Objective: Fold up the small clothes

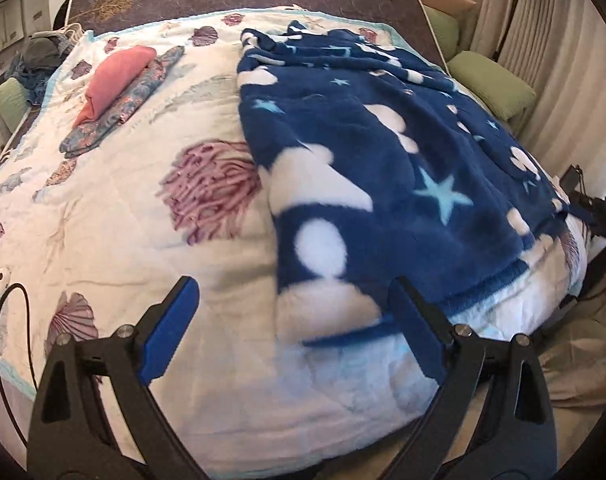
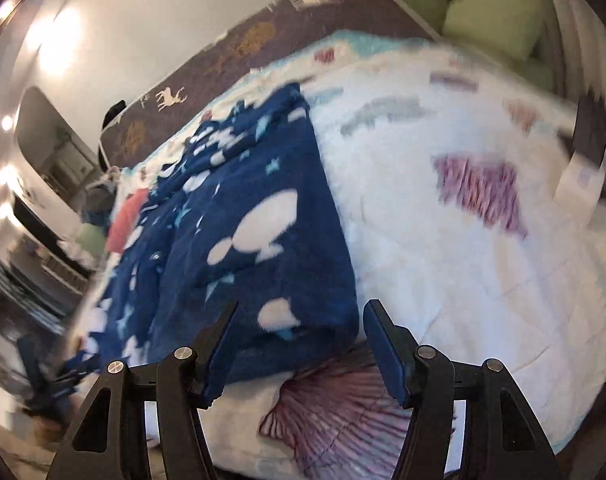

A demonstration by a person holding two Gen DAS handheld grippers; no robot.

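Left claw [image 1: 293, 320] and right claw [image 2: 299, 344] both gape wide, holding nothing, at the bed's near edge, where the blue starry fleece [image 1: 383, 160] lies spread. Folding seems unstarted; next, grip its near corners.

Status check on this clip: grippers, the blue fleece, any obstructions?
Left gripper open, empty. Right gripper open, empty, at the garment's near corner. Blue star fleece spread on quilt, unfolded. Nothing blocking.

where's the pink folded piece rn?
Left wrist view: the pink folded garment sits at the bed's far left, on top of a folded floral garment, left of the blue star fleece.
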